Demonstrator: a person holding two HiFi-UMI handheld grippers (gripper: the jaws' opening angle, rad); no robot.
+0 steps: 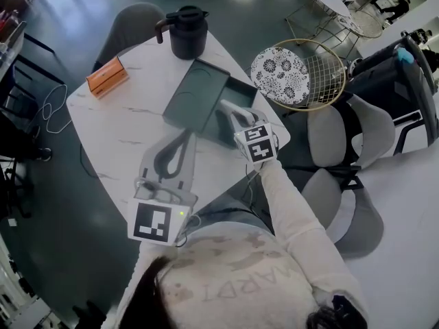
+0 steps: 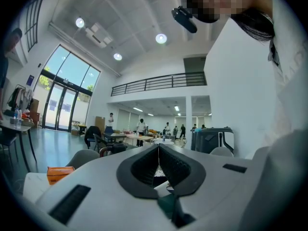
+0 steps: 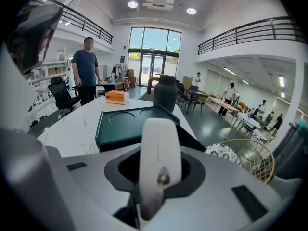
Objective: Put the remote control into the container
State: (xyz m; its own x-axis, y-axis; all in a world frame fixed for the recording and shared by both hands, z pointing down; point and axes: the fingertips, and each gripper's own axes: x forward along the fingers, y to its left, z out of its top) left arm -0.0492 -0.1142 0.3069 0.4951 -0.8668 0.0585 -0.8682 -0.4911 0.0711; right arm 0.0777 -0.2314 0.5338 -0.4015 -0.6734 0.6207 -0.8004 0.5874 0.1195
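Gripping the one white remote control end-on, the right gripper has its jaws partly closed on the remote's sides and holds it over the single dark green container near the right edge of the white table. The container's inside looks dark, and the remote is not yet in it. One flat green tray lies against the container's left side. The left gripper is nearer, with its jaws together and nothing between them. Farther off stand one black pitcher and one orange box. Right of the table, one wire basket holds one patterned plate.
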